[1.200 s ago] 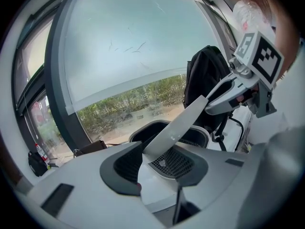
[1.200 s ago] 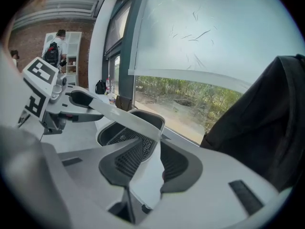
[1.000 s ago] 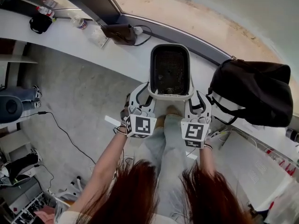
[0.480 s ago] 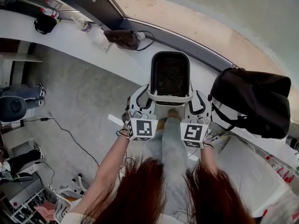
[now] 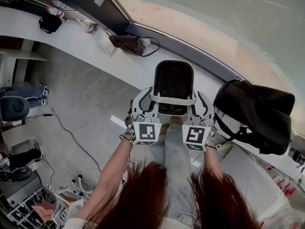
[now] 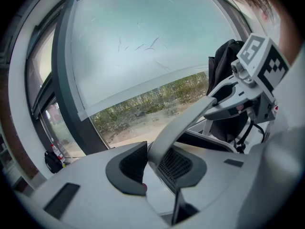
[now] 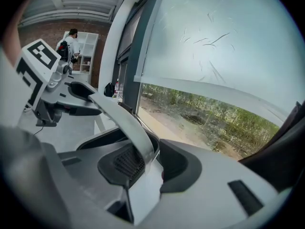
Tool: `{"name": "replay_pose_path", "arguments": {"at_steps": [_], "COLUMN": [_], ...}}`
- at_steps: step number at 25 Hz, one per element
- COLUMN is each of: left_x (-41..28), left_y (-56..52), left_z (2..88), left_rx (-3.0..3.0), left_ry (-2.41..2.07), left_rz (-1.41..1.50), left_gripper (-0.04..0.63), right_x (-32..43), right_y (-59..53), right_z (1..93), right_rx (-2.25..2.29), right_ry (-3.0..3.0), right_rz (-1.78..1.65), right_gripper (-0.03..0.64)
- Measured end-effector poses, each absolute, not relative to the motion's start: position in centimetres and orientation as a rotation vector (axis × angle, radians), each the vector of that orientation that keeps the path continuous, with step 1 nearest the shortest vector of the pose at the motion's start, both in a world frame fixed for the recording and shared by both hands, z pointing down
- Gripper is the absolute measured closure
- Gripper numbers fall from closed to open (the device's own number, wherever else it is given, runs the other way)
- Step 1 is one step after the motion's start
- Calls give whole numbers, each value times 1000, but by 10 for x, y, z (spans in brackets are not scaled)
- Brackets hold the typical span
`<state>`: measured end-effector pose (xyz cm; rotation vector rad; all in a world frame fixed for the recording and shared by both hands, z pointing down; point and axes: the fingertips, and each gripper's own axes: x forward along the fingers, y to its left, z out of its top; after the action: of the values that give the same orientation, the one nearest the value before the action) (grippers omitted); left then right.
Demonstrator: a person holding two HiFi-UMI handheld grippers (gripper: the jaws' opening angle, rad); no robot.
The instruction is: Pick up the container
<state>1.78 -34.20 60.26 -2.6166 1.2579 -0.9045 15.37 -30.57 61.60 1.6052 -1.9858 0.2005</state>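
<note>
**A:** Head view first. Where is the container?

**B:** The container (image 5: 173, 82) sits between the two tools in front of the person, a white tub with a dark mesh inside. Its far end overlaps the white counter (image 5: 71, 37). Its near end and underside are hidden behind the tools, so I cannot tell whether it rests on anything. The left gripper (image 5: 148, 101) is on its left wall and the right gripper (image 5: 198, 104) on its right wall. A white handle (image 5: 173, 100) runs across between them. Hair cuts off the bottom of the view.

**A:** Anything else there?

**B:** A black bag (image 5: 255, 111) lies just right of the container, and a brown pouch (image 5: 127, 43) lies further along the counter.

**A:** Left gripper view?

**B:** The jaws are nearly together and clamp the container's thin white wall. The handle rises from there towards the other tool. The tub's body is mostly covered by the jaws.

**A:** Right gripper view?

**B:** It is the same on this side: both pads pinch the white wall, and the handle arcs away to the left. A person (image 7: 71, 39) stands far off by some shelves, too small to make out.
</note>
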Motion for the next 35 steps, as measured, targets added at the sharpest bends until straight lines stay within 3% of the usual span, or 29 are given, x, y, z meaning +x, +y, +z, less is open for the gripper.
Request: {"name": "replay_pose_path", "arguments": {"at_steps": [9, 35], "left_x": [22, 46], "left_y": [-359, -379], "left_z": [599, 565], "left_rx": [-2606, -2600], "left_ry": [1311, 1391], "left_rz": [-931, -964], "left_gripper": [493, 506], "right_x": [155, 178], "right_y": [-321, -341], "right_z": [613, 582], "right_rx": [1601, 1606], "right_ry": [-2014, -1956], "right_rz": [218, 179], "right_gripper": [529, 551]}}
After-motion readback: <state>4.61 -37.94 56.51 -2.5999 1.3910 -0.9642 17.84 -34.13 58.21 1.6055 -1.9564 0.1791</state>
